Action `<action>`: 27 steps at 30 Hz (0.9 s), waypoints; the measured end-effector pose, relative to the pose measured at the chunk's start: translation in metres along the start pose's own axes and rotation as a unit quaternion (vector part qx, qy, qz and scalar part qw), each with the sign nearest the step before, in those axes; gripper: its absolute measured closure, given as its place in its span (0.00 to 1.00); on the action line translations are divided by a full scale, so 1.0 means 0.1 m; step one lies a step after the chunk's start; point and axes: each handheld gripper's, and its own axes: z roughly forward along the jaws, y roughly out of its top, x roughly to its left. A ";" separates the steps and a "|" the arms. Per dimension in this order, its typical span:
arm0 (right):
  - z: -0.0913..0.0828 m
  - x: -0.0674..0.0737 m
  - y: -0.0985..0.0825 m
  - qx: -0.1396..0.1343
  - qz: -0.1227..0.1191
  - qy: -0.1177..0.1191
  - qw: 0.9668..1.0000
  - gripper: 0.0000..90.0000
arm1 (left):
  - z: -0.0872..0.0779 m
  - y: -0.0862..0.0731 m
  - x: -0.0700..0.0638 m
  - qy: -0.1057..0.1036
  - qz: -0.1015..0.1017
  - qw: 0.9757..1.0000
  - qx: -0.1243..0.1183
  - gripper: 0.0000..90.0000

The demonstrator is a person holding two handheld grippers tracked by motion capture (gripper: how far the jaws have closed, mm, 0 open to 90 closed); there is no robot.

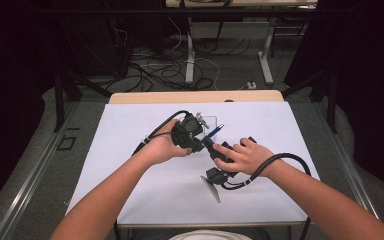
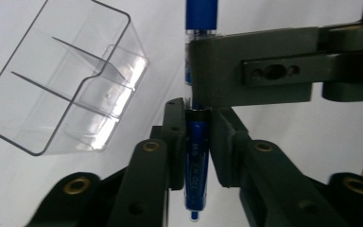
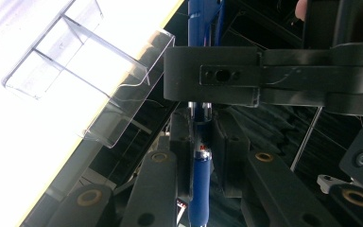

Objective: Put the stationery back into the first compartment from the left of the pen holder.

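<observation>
White sheeting covers the table [image 1: 130, 150], with a cable-strewn floor and dark drapes behind it in the upper part of the high view. Left gripper [image 2: 197, 137]: its jaws are clenched on the barrel of a blue pen [image 2: 196, 161], which runs up the centre of the left gripper view. Right gripper [image 3: 199, 142]: its jaws likewise clamp the same pen [image 3: 199, 189], seen mid-frame in the right gripper view. Each of these views also shows the other gripper's jaw crossing the pen higher up, so both tools hold the one pen at adjoining points. In the high view the pen [image 1: 215, 131] sits just above centre between the two hands, raised off the table. A clear divided organiser [image 2: 61, 80] lies at the upper left of the left gripper view, near the pen but apart from it. Judgement: the step appears to be a handover or a pull-apart of the pen; one grip should stay firm while the other eases off along the pen's axis, without twisting. Count: one pen, one organiser, two grippers.
</observation>
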 end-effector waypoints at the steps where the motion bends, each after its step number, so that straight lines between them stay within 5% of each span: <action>1: 0.00 0.00 0.00 0.002 -0.001 -0.005 1.000 0.88 | 0.00 0.00 0.00 0.002 0.002 1.000 -0.001 0.87; 7: 0.02 -0.02 -0.02 0.005 0.010 -0.002 1.000 0.86 | -0.02 0.01 0.01 0.018 -0.001 1.000 -0.009 0.88; 8: 0.01 -0.03 -0.03 0.010 0.020 0.004 1.000 0.78 | -0.02 0.01 0.02 0.023 -0.006 1.000 -0.008 0.88; 11: -0.02 -0.08 -0.04 0.006 0.017 -0.031 0.999 0.73 | -0.04 0.00 0.08 0.031 -0.017 0.999 -0.017 0.88; 12: -0.03 -0.10 -0.05 0.000 0.025 -0.012 1.000 0.72 | -0.05 -0.01 0.10 0.030 -0.021 0.999 -0.024 0.88; 13: -0.04 -0.09 -0.06 -0.001 0.031 -0.025 0.999 0.71 | -0.06 -0.01 0.11 0.032 -0.027 0.999 -0.026 0.88; 15: -0.06 -0.11 -0.06 -0.001 0.043 -0.016 0.999 0.67 | -0.08 -0.02 0.14 0.035 -0.032 0.998 -0.037 0.88; 20: -0.08 -0.11 -0.05 -0.003 0.066 -0.013 0.998 0.61 | -0.12 -0.03 0.20 0.044 -0.049 0.996 -0.067 0.88; 27: -0.08 -0.09 -0.08 0.023 0.125 0.014 0.992 0.48 | -0.17 -0.01 0.27 0.056 -0.074 0.990 -0.108 0.88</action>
